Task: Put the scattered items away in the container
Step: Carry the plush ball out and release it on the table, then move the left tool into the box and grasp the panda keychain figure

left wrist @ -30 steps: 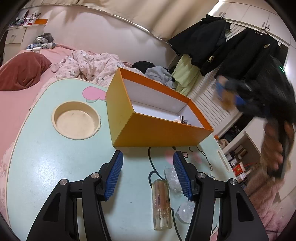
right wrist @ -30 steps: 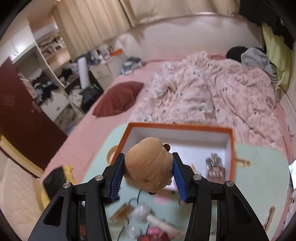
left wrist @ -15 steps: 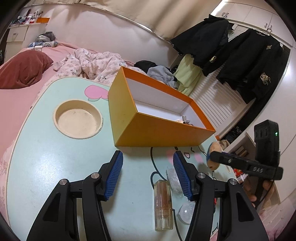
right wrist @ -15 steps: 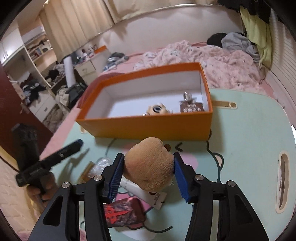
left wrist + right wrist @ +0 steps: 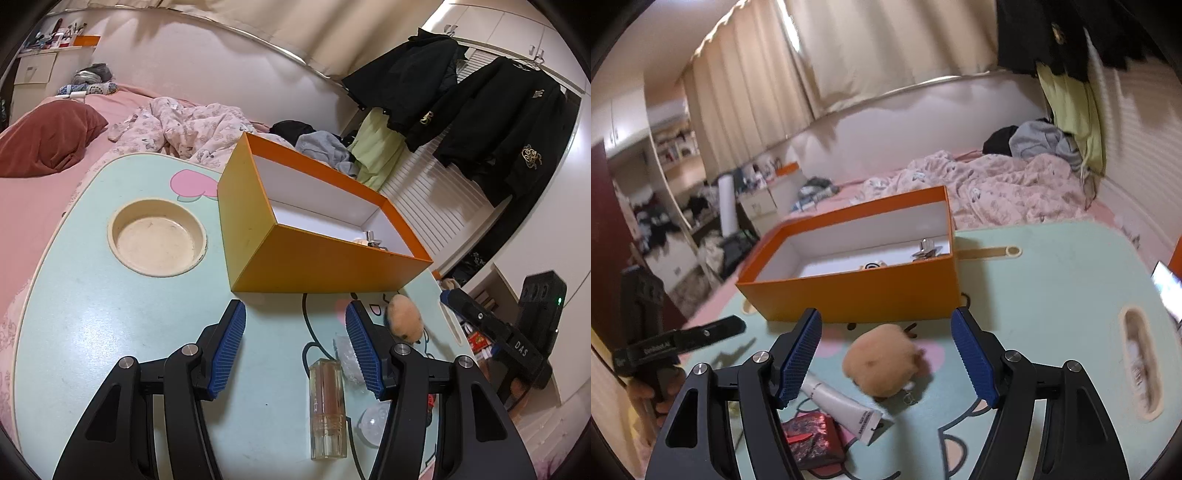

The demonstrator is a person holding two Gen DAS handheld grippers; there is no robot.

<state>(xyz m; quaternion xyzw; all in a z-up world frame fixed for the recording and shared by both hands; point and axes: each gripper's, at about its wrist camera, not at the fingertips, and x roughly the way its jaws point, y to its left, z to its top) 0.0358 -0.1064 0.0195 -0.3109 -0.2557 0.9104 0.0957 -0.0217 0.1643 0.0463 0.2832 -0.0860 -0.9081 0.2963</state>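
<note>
The orange box (image 5: 325, 266) (image 5: 857, 295) stands open on the mint table, with a metal-capped item (image 5: 925, 249) and a small figure inside. My right gripper (image 5: 886, 317) hovers low in front of the box and its jaws are opening. The tan plush toy (image 5: 882, 363) (image 5: 404, 323) lies blurred on the table between them, clear of both pads. My left gripper (image 5: 294, 308) is open and holds nothing. A clear bottle (image 5: 328, 406) lies on the table under it.
Crumpled clear plastic (image 5: 345, 354), a clear round piece (image 5: 373, 421), a white tube (image 5: 842, 410) and a red packet (image 5: 812, 439) lie near the front edge. A black cable (image 5: 306, 321) runs across the table (image 5: 92, 332). A round cup recess (image 5: 159, 236) sits left of the box.
My right gripper came down from above the box to the table in front of it, spread its jaws and let the plush toy go. My left gripper stayed put.
</note>
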